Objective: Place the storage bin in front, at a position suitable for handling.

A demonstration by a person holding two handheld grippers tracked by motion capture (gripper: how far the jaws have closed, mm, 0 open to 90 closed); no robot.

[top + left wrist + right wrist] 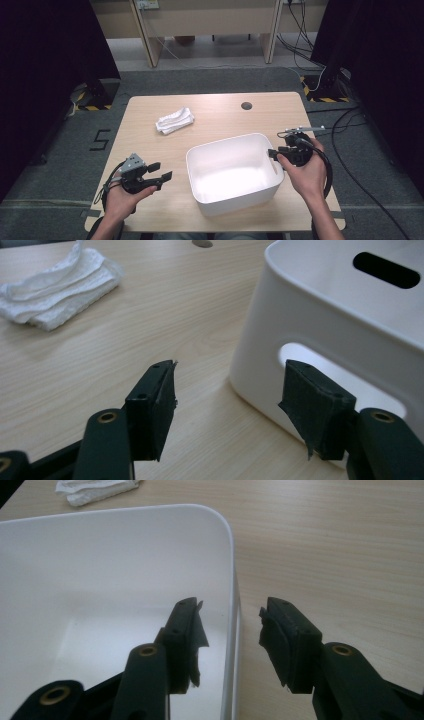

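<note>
Nearest the person, one white plastic bin (232, 172) sat on the tabletop (150, 205), close to the near edge and right of centre. The left gripper (162, 171) hovered just to the bin's left with its jaws spread and nothing between them; in the left gripper view they pointed toward the handle slot (330, 380) cut in the bin's left wall. The right gripper (271, 153) was at the bin's right rim, jaws also spread, and in the right gripper view one jaw stood inside the wall (231, 605) and the other outside it, straddling the rim without pressing on it as far as could be seen. The bin looked empty, so it was probably light; its walls seemed stiff and smooth, likely slippery under the pads, and a pinch on the thin rim or through a handle slot seemed the surest hold, one side for each gripper. Farther off, toward the far left, lay one folded white cloth (174, 120), soft and limp, well apart from the bin. Beyond it, one dark round hole (246, 105) showed near the far edge
</note>
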